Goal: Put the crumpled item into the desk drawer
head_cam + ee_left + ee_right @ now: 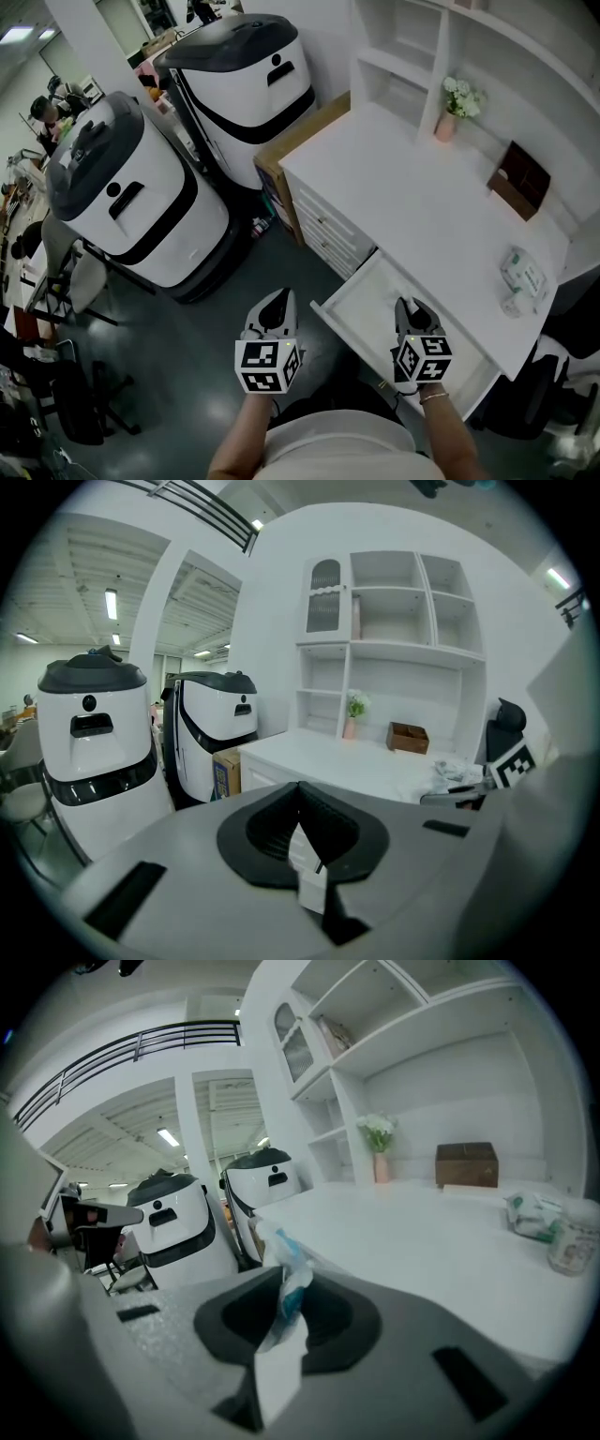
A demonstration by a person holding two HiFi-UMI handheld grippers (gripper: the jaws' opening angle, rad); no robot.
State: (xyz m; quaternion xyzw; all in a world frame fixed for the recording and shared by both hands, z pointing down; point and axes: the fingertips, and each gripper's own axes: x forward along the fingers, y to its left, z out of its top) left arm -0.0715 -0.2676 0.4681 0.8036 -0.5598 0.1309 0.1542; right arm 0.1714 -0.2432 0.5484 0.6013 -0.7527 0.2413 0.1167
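Note:
The crumpled item (285, 1262), a white and blue wrapper, sticks up from between the jaws of my right gripper (283, 1305), which is shut on it. In the head view that right gripper (410, 309) hangs over the open white desk drawer (367, 298), whose inside looks bare; the wrapper itself is hidden there. My left gripper (277, 306) hovers over the dark floor, left of the drawer front. Its jaws (301, 810) meet with nothing between them. The white desk (403, 192) stretches away behind the drawer.
Two big white and black machines (141, 202) (246, 80) stand left of the desk, with a cardboard box (298, 133) against the desk's end. On the desk are a flower vase (448, 120), a brown box (518, 178) and packets (521, 276). A dark chair (548, 380) sits at right.

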